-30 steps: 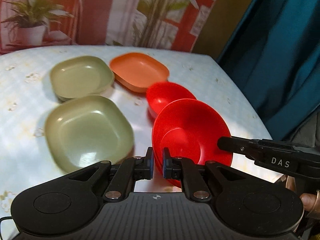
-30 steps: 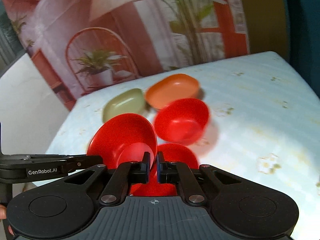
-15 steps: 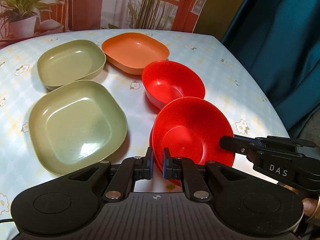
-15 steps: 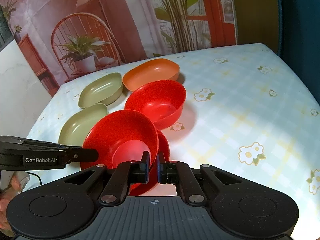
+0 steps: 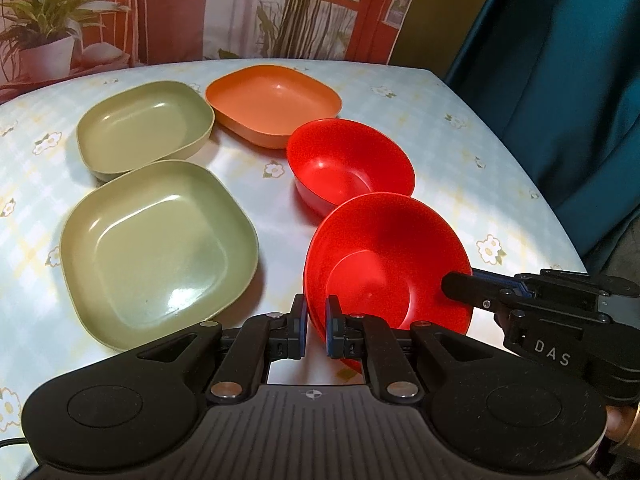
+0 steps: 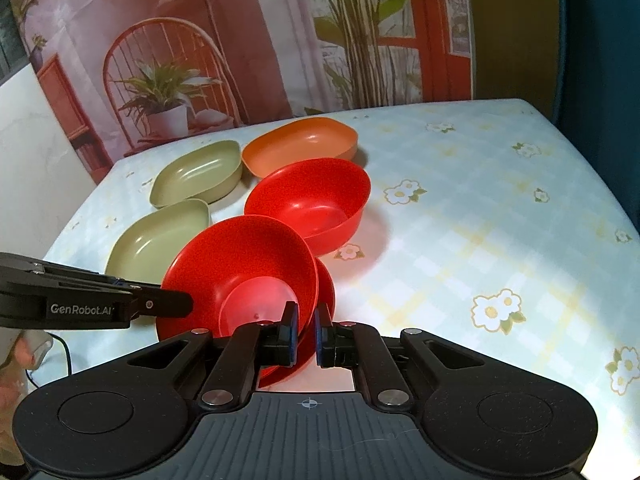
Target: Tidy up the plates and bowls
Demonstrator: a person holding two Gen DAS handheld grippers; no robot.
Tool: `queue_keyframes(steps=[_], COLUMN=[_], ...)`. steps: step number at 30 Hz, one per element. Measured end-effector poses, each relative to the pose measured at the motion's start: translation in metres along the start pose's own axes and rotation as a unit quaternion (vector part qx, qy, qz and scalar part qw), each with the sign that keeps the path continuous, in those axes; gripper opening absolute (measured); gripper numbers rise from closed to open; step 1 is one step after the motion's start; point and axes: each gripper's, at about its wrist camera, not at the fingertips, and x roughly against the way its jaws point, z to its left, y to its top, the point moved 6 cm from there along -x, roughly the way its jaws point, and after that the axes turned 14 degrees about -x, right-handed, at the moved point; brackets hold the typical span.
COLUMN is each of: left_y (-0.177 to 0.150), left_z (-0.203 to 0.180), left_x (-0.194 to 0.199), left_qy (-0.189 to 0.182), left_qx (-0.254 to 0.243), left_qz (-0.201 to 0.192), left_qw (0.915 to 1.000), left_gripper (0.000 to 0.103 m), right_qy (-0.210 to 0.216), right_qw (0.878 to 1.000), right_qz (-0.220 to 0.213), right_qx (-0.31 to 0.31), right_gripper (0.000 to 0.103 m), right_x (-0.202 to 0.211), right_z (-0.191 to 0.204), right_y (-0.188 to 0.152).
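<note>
We see the left gripper [image 5: 316, 330] pinching the near rim of a red bowl [image 5: 384, 264], its blue-padded fingers [image 5: 301, 326] pressed to either side of the thin wall. The right gripper [image 6: 305, 336] nips the rim of the same bowl on the opposite side, one pad inside the bowl and one outside; from the left wrist camera it shows as a black arm reaching in from the right to that rim. The held bowl tilts, and in the right wrist view a second red rim [image 6: 328, 288] shows just beneath and behind it, so it appears to sit in or on another red bowl, though we cannot tell whether the two touch all round. Just beyond stands a further red bowl [image 5: 350, 166] on its own, upright, close to the held one. Behind that lies an orange square dish [image 5: 274, 104]. To the left, two olive-green square dishes sit side by side front to back: the nearer, larger-looking one [image 5: 158, 252] close to the left gripper, the farther one [image 5: 144, 126] beside the orange dish, their edges nearly meeting. All rest on a table [image 5: 472, 184] covered with a pale checked cloth printed with small flowers. A printed backdrop of plants and a chair [image 6: 168, 92] hangs behind the table, and a teal curtain [image 5: 568, 80] hangs at the right.
</note>
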Motion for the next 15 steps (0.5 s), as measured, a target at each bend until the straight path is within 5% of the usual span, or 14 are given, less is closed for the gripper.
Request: queue_keyframes(steps=[15], left_y=[-0.0029], left_z=[0.0033], left_x=[-0.0003], left_qy=[-0.001], left_qx=[0.010], left_qz=[-0.010], left_qw=[0.9999], left_gripper=[0.010], right_qy=[-0.031], right_qw=[0.999], right_qz=[-0.013], right_qx=[0.024], right_gripper=[0.015], right_x=[-0.0048], right_z=[-0.0059], right_y=[-0.0017])
